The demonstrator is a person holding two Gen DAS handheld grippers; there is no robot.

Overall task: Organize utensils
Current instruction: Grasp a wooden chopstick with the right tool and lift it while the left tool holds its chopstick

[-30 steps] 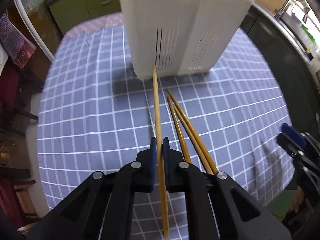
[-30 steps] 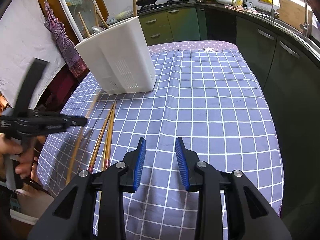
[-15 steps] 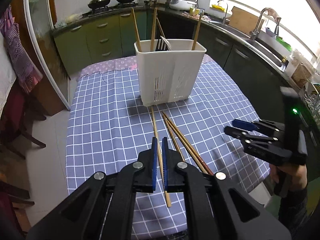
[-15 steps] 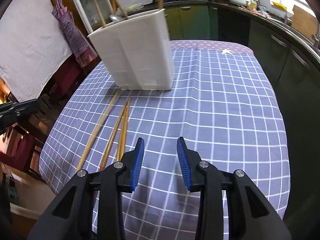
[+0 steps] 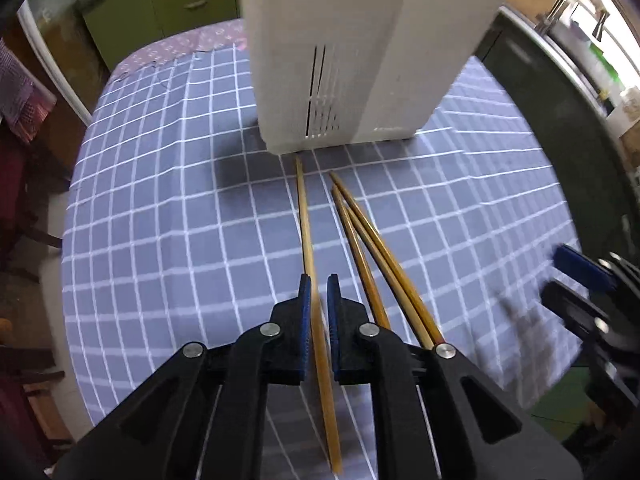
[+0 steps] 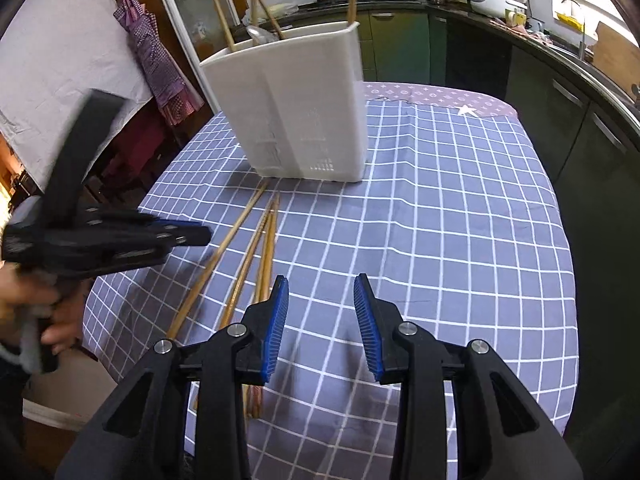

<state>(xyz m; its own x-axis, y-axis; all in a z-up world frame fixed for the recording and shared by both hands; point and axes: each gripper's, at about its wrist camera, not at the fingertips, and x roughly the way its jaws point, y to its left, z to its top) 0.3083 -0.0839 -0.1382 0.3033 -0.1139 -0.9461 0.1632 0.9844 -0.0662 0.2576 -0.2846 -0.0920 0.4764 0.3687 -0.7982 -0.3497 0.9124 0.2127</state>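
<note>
text: none being read | monogram-like marks on cloth strip (image 6: 440, 98) behind utensil holder (image 6: 296, 112): illegible

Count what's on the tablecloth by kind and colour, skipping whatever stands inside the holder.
Light chopstick: 1
Darker chopsticks: 3
White holder: 1
Total: 5
</note>
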